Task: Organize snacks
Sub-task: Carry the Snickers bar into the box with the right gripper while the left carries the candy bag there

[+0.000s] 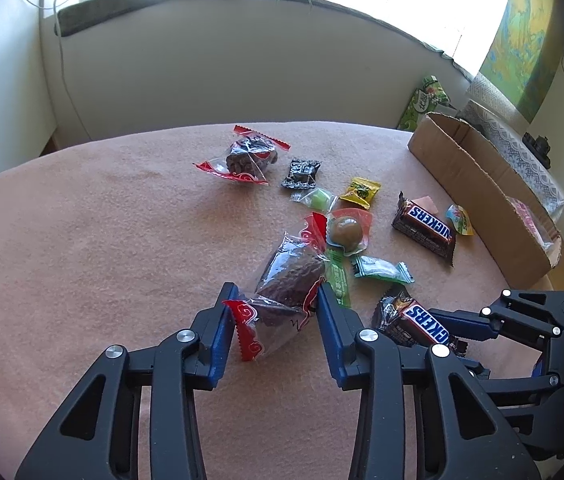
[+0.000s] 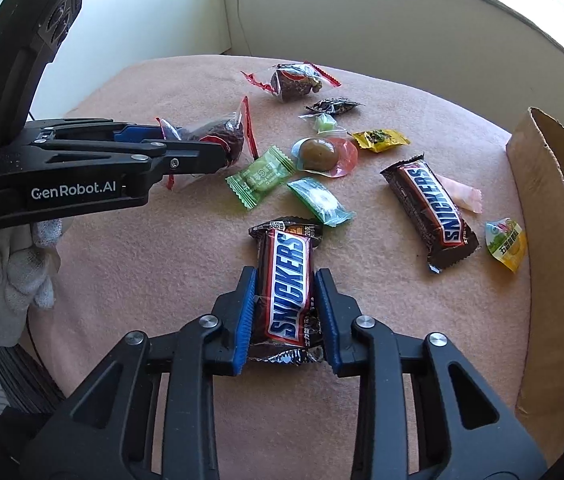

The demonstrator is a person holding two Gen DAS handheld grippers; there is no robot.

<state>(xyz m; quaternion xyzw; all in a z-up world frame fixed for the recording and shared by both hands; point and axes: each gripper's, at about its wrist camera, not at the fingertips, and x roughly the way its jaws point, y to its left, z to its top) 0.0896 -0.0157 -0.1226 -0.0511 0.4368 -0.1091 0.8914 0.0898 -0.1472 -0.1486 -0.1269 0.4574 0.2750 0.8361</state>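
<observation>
Wrapped snacks lie scattered on a pink cloth. My left gripper (image 1: 278, 300) straddles a clear red-edged pack with a brown cake (image 1: 285, 280), jaws apart with the pack loose between them; both show in the right wrist view, gripper (image 2: 222, 152) and pack (image 2: 230, 140). My right gripper (image 2: 285, 280) has its blue pads pressed on both sides of a Snickers bar (image 2: 287, 280), seen from the left wrist view too (image 1: 421, 320). A second Snickers bar (image 2: 431, 210) lies to the right. A cardboard box (image 2: 549, 240) stands at the right edge.
A second brown-cake pack (image 2: 291, 82), green candies (image 2: 260, 178), a round brown sweet (image 2: 319, 156), a yellow candy (image 2: 379, 140), a black packet (image 2: 331, 107) and a small jelly cup (image 2: 507, 244) lie mid-cloth. A wall and window sill are behind.
</observation>
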